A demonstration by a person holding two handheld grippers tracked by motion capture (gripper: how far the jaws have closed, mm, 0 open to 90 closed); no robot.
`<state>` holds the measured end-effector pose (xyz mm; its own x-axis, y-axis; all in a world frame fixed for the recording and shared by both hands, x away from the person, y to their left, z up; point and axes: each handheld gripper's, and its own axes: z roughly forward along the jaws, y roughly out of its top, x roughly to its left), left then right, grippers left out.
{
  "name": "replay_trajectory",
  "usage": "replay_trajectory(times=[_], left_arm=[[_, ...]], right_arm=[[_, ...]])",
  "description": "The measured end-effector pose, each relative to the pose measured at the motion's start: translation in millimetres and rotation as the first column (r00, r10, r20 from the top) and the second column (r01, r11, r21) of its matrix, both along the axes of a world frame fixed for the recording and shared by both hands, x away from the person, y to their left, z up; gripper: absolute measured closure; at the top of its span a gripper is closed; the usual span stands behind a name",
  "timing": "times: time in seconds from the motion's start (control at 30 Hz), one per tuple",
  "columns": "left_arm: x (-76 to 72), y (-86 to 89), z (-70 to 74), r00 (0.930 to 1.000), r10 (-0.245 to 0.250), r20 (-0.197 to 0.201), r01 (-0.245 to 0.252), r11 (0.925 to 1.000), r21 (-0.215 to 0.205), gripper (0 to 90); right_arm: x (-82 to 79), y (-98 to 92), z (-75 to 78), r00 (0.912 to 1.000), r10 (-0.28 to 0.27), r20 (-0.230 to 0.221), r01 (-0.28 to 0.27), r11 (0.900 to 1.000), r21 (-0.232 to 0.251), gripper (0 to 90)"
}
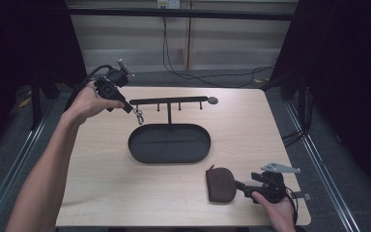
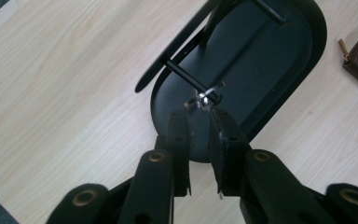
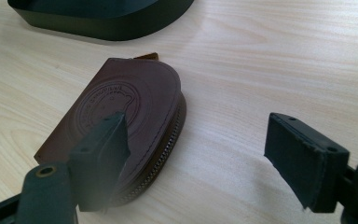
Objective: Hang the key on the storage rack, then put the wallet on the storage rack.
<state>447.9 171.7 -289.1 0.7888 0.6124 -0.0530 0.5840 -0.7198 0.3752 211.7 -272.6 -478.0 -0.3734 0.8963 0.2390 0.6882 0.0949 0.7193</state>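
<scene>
A black hanger stand has a top rail with short pegs and an oval tray as its base. A small metal key clasp hangs from the leftmost peg. My left gripper is at that peg, and in the left gripper view its tips stand just short of the clasp, slightly apart and not pressing on it. A brown leather zip pouch lies near the table's front edge. My right gripper is open beside the pouch, one jaw in front of it and the other over bare wood.
The wooden table ends close behind the stand and just in front of the pouch. A round disc caps the rail's right end. Cables run on the floor beyond the table. Dark curtains stand at both sides.
</scene>
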Motion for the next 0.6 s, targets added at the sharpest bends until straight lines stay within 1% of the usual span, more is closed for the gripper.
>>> replay_trajectory(times=[0.03,0.1,0.13,0.17,0.23,0.3,0.33,0.37,0.4,0.47,0.5,0.53,0.57,0.6], left_arm=[[-1.9,1.5,-0.9,0.9999,0.003,0.011,-0.003,1.0000,-0.009,76.7],[-6.0,4.9,-2.5,0.9996,0.014,0.026,-0.013,0.9988,-0.047,75.9],[-8.9,6.3,-3.4,0.9987,0.025,0.044,-0.022,0.9977,-0.065,76.0],[-11.9,8.0,-4.5,0.9980,0.037,0.051,-0.033,0.9960,-0.082,76.6],[-18.6,13.5,-7.2,0.9979,0.028,0.058,-0.022,0.9947,-0.100,77.0],[-23.0,18.0,-9.6,0.9971,0.042,0.063,-0.034,0.9931,-0.112,75.4],[-24.9,21.0,-10.4,0.9966,0.046,0.069,-0.037,0.9912,-0.127,74.9],[-27.2,25.8,-10.7,0.9951,0.057,0.081,-0.044,0.9878,-0.149,74.0],[-28.4,27.9,-11.2,0.9939,0.068,0.087,-0.053,0.9855,-0.161,72.5],[-30.7,32.3,-13.9,0.9924,0.086,0.087,-0.069,0.9809,-0.182,72.0],[-31.3,33.5,-15.4,0.9914,0.093,0.092,-0.075,0.9802,-0.183,70.9],[-32.8,35.1,-18.1,0.9900,0.107,0.092,-0.088,0.9779,-0.190,70.6],[-34.0,36.9,-20.2,0.9897,0.108,0.093,-0.088,0.9762,-0.198,70.1],[-35.2,38.0,-21.9,0.9894,0.114,0.091,-0.091,0.9717,-0.218,69.5]], right_arm=[[0.0,0.0,0.0,1.0000,-0.001,0.000,0.001,1.000,0.000,21.4],[-0.3,-0.3,0.2,1.0000,-0.001,0.001,0.001,1.000,0.001,21.4],[-0.5,-0.4,0.3,1.0000,-0.001,0.001,0.001,1.000,0.000,21.4],[-0.6,-0.4,0.3,1.0000,-0.002,0.001,0.002,1.000,-0.001,21.4],[-0.8,-0.1,0.7,1.0000,0.002,0.005,-0.002,1.000,-0.003,21.4],[-0.5,0.0,0.6,1.0000,0.003,0.003,-0.003,1.000,-0.004,21.4],[-0.2,0.0,0.3,1.0000,0.002,0.002,-0.002,1.000,-0.004,21.4],[0.2,0.0,0.1,1.0000,0.003,0.003,-0.003,1.000,-0.005,21.4],[0.1,0.3,0.3,1.0000,0.002,0.002,-0.002,1.000,-0.006,21.4],[-0.3,0.7,0.4,1.0000,0.002,0.001,-0.002,1.000,-0.007,21.4],[-0.8,0.6,0.9,1.0000,0.000,0.003,0.000,1.000,-0.007,21.4],[-0.9,0.3,1.0,1.0000,0.001,0.006,-0.001,1.000,-0.006,21.4],[-0.9,0.1,1.0,1.0000,0.000,0.005,0.001,1.000,-0.005,21.4],[-0.7,0.0,0.8,1.0000,-0.002,0.006,0.002,1.000,-0.005,21.4]])
